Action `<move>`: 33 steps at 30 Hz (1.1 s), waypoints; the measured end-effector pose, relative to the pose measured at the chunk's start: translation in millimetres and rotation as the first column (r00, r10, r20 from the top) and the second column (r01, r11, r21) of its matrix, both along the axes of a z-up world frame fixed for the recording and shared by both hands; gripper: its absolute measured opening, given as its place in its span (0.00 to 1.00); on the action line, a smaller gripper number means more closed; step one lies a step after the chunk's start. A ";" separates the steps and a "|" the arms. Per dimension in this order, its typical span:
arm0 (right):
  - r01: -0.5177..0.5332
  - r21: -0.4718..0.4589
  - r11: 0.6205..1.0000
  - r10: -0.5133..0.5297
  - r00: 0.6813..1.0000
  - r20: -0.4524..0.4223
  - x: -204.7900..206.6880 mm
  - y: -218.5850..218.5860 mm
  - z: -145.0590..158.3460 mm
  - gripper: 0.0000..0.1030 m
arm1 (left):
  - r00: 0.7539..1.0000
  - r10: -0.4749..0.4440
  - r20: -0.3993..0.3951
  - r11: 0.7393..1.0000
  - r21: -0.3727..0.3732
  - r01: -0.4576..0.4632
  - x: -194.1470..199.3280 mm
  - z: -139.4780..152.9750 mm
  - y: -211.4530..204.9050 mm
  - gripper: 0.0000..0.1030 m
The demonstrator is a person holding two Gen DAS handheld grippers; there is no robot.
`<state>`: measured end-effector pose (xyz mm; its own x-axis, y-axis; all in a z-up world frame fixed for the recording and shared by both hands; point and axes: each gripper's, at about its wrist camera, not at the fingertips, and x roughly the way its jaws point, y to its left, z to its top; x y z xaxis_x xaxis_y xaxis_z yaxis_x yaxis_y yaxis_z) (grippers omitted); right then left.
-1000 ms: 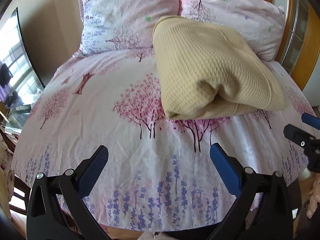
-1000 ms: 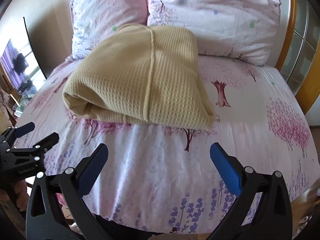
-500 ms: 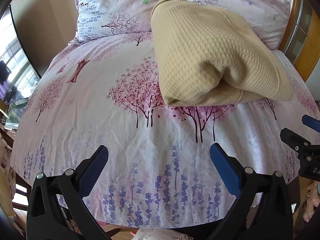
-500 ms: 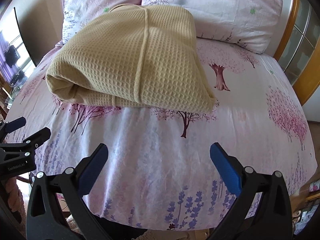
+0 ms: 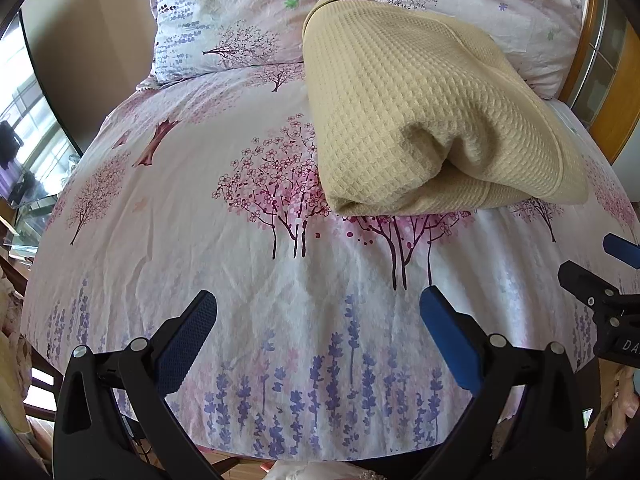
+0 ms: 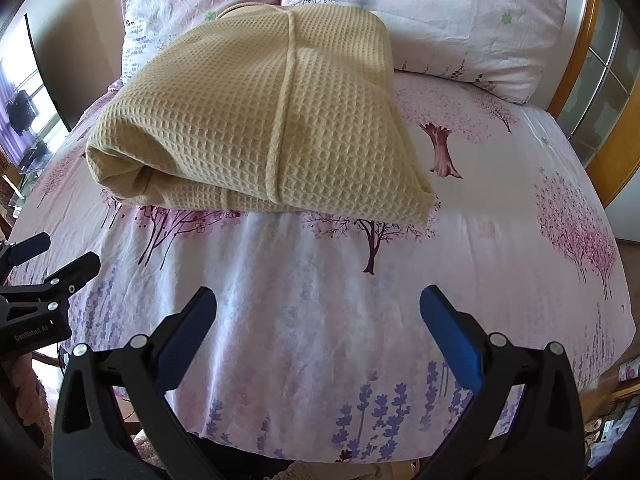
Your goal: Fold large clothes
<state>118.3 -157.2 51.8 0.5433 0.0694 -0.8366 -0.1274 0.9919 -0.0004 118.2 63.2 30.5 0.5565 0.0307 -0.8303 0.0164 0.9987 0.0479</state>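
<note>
**A:** What could go wrong from here?

**B:** I'd say the fold coming undone. The robe (image 6: 256, 120) lies as a thick bundle on the far half of the bed (image 6: 500, 240), its far edge against the pillows (image 6: 440, 12). Its near left end is a loose open roll, not a flat crease. If I pinch only the top layer there, I expect the layers to slide and the stack to open. The raised seam running near to far could also catch a finger.

**A:** And the jaws?

**B:** Both wide apart, holding nothing, touching nothing. My left gripper (image 5: 318, 332) hovers over the near edge of the bed, short of the robe's near left corner. My right gripper (image 6: 318, 332) hovers likewise, in front of its near right part. Each one shows at the edge of the other's view.
</note>
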 end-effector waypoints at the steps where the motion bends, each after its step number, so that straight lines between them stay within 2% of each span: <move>1: 0.001 0.000 1.000 -0.001 1.000 0.000 0.1 -0.1 -0.1 0.98 | 1.000 0.000 0.000 1.000 -0.001 0.000 0.1 -0.1 0.0 0.99; 33: 0.003 0.006 1.000 -0.003 1.000 -0.007 1.9 -0.7 -3.0 0.98 | 1.000 0.009 -0.001 1.000 0.003 -0.009 2.0 -2.0 -2.0 0.99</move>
